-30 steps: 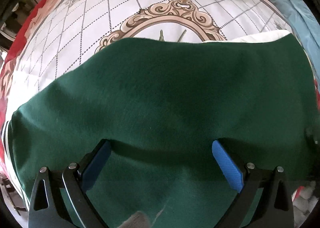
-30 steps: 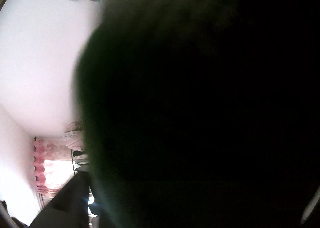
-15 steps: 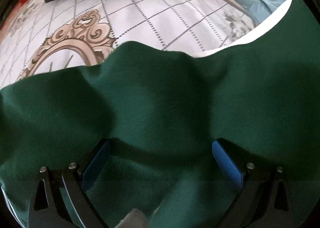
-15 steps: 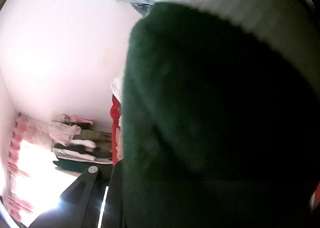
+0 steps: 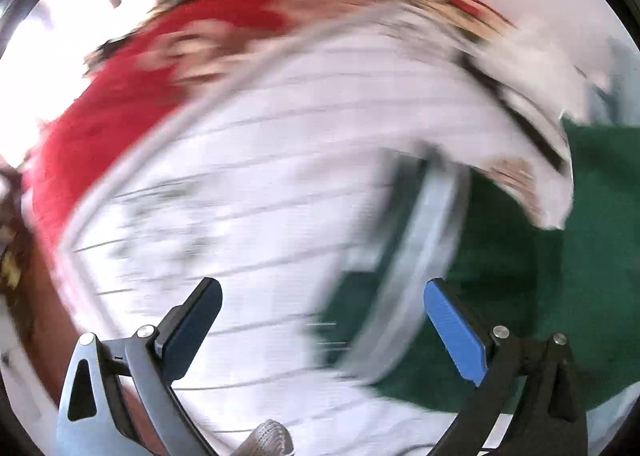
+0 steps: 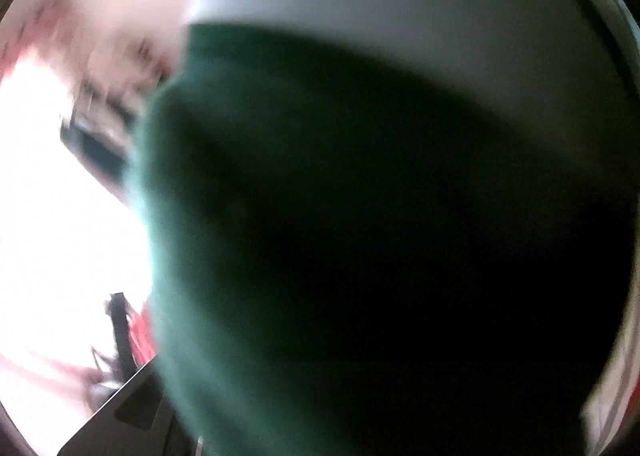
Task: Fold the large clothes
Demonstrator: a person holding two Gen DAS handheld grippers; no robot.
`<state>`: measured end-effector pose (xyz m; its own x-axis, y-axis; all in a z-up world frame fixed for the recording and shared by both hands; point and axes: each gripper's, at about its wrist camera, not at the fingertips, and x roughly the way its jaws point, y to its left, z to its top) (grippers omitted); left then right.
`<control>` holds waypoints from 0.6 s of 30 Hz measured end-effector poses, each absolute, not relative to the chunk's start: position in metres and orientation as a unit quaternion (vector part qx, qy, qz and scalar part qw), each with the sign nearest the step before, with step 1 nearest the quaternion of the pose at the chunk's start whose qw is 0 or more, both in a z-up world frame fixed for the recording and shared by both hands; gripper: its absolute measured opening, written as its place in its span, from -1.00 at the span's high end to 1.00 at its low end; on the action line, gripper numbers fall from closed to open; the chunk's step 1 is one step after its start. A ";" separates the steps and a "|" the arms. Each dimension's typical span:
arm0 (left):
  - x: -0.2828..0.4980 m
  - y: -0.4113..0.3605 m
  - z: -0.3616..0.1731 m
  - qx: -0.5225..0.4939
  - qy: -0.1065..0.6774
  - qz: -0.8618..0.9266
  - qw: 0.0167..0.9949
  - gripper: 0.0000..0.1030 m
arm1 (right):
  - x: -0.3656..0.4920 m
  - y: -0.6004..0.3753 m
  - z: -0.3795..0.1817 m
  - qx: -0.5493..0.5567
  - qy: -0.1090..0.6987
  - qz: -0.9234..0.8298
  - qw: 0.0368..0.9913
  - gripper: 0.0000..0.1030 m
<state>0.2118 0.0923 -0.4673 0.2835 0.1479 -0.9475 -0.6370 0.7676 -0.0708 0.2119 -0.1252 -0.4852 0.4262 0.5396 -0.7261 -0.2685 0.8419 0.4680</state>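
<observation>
Left fingers (image 5: 320, 332) spread wide, empty; right fingers hidden, possibly under green garment (image 6: 360, 236).

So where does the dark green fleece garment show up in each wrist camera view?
Left wrist view: the dark green fleece garment lies at right and lower right, beyond the open left gripper.
Right wrist view: it fills the centre and right, hiding most of the right gripper.
Shared landmark: the red and white patterned bedspread, a blurred red sliver at lower left.
</observation>
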 end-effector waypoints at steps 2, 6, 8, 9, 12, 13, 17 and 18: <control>0.184 0.126 -0.473 -0.232 0.535 0.283 0.761 -1.00 | 0.199 -0.064 -0.509 0.080 0.487 0.261 0.830 0.67; 0.134 0.170 -0.491 -0.247 0.539 0.339 0.731 -1.00 | 0.166 0.048 -0.596 -0.061 0.559 0.283 0.777 0.55; 0.106 0.185 -0.487 -0.261 0.539 0.350 0.721 -1.00 | 0.161 0.070 -0.625 -0.066 0.606 0.286 0.739 0.22; 0.104 0.187 -0.487 -0.266 0.538 0.350 0.719 -1.00 | 0.159 0.076 -0.625 -0.061 0.613 0.302 0.728 -0.18; 0.095 0.186 -0.470 -0.273 0.535 0.335 0.726 -1.00 | 0.156 0.073 -0.600 -0.028 0.621 0.353 0.699 -0.51; 0.096 0.182 -0.458 -0.271 0.533 0.327 0.732 -1.00 | 0.155 0.067 -0.590 -0.018 0.631 0.367 0.683 -0.51; 0.112 0.164 -0.412 -0.264 0.512 0.304 0.759 -1.00 | 0.149 0.004 -0.551 0.087 0.657 0.394 0.637 -0.52; 0.119 0.157 -0.403 -0.263 0.506 0.296 0.766 -1.00 | 0.142 -0.016 -0.549 0.098 0.662 0.384 0.636 -0.52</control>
<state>0.1194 0.1573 -0.4031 0.3122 0.1862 -0.9316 -0.7194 0.6868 -0.1039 0.1419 -0.0163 -0.5490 -0.1714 0.6187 -0.7667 -0.3581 0.6859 0.6335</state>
